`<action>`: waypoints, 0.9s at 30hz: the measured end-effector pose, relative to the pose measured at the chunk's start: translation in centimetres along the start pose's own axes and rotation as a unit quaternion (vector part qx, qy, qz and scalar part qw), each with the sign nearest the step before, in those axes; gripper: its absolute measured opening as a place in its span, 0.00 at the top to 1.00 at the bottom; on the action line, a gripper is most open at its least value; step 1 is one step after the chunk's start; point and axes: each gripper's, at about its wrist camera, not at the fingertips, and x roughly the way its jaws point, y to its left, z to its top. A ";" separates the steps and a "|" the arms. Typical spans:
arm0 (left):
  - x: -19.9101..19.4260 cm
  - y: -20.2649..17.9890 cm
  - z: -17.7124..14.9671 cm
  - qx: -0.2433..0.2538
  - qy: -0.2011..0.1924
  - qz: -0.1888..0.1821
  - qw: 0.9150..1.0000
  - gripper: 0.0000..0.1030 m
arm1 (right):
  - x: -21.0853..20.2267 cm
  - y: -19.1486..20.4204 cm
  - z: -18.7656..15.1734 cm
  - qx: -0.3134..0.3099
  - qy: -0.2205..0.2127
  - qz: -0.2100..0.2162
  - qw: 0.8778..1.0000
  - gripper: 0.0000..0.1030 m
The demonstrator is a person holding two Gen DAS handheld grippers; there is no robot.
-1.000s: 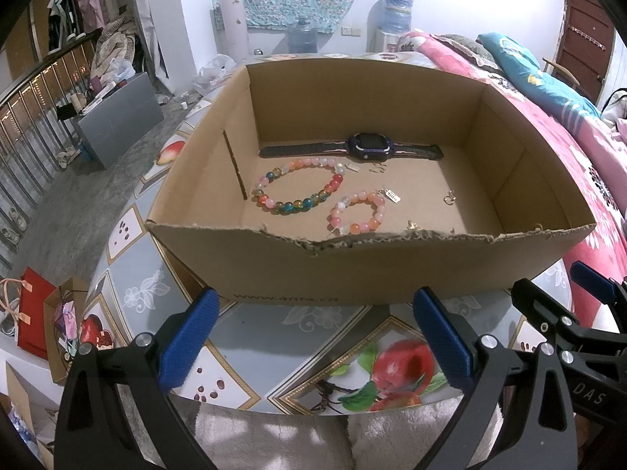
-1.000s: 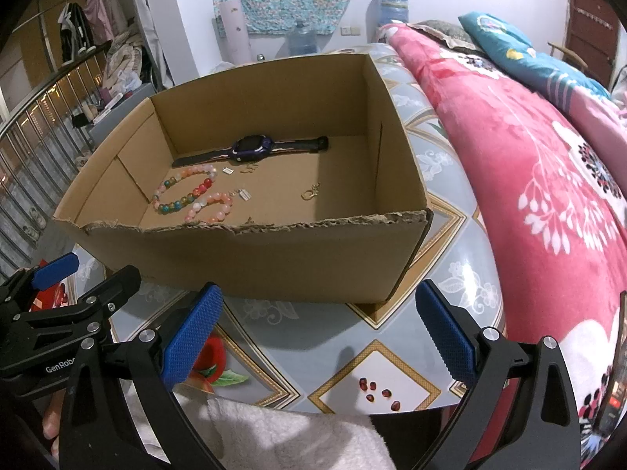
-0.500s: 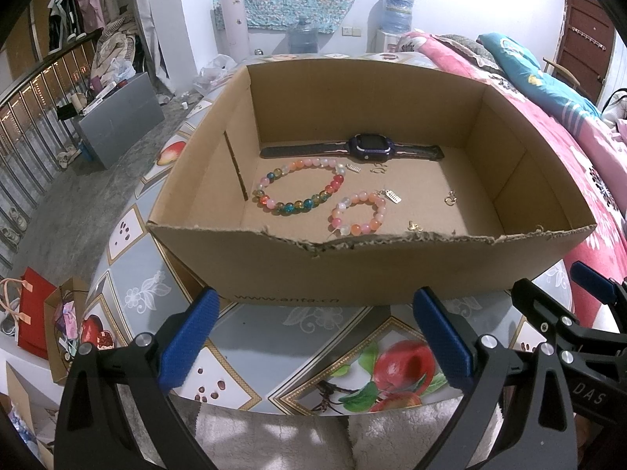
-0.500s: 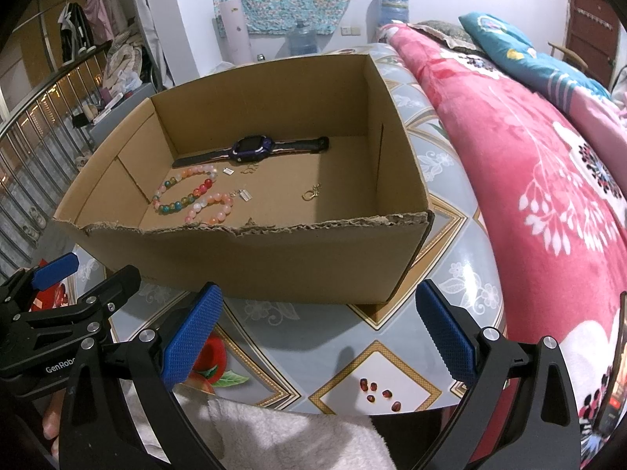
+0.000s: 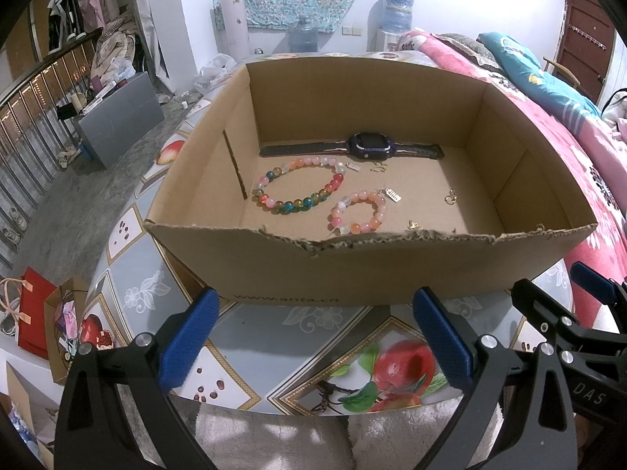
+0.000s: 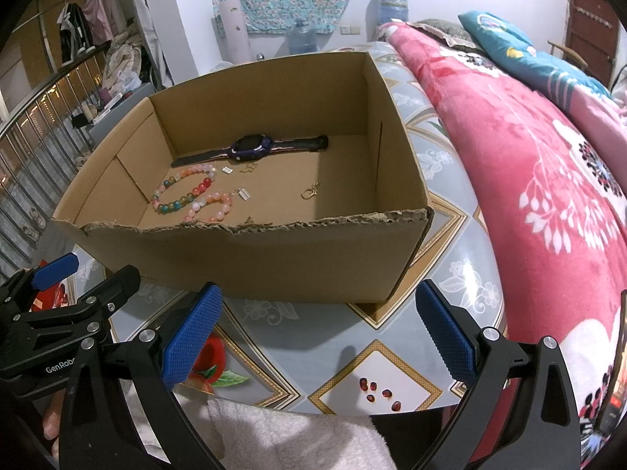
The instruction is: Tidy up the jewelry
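Brown cardboard box (image 5: pixel 274 266) holds two beaded bracelets, dark smartwatch (image 5: pixel 366 145); left gripper (image 5: pixel 313 337) and right gripper (image 6: pixel 319 331) both spread, empty.

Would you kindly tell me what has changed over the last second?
Nothing visibly changed: both tongs, left and right, hang open and empty before the cardboard box, and the watch and bead bracelets lie where they were.

Cool indoor light — sharp (fisheye-warped edges)
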 end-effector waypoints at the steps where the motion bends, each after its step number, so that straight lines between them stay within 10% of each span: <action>1: 0.0 0.1 0.0 0.000 0.000 0.000 1.000 0.06 | 0.0 0.0 0.0 0.000 0.000 0.000 1.000 0.08; 27: 0.0 0.2 -0.1 0.000 0.003 0.000 1.000 0.06 | 0.0 0.0 0.0 0.000 0.001 0.000 1.000 0.08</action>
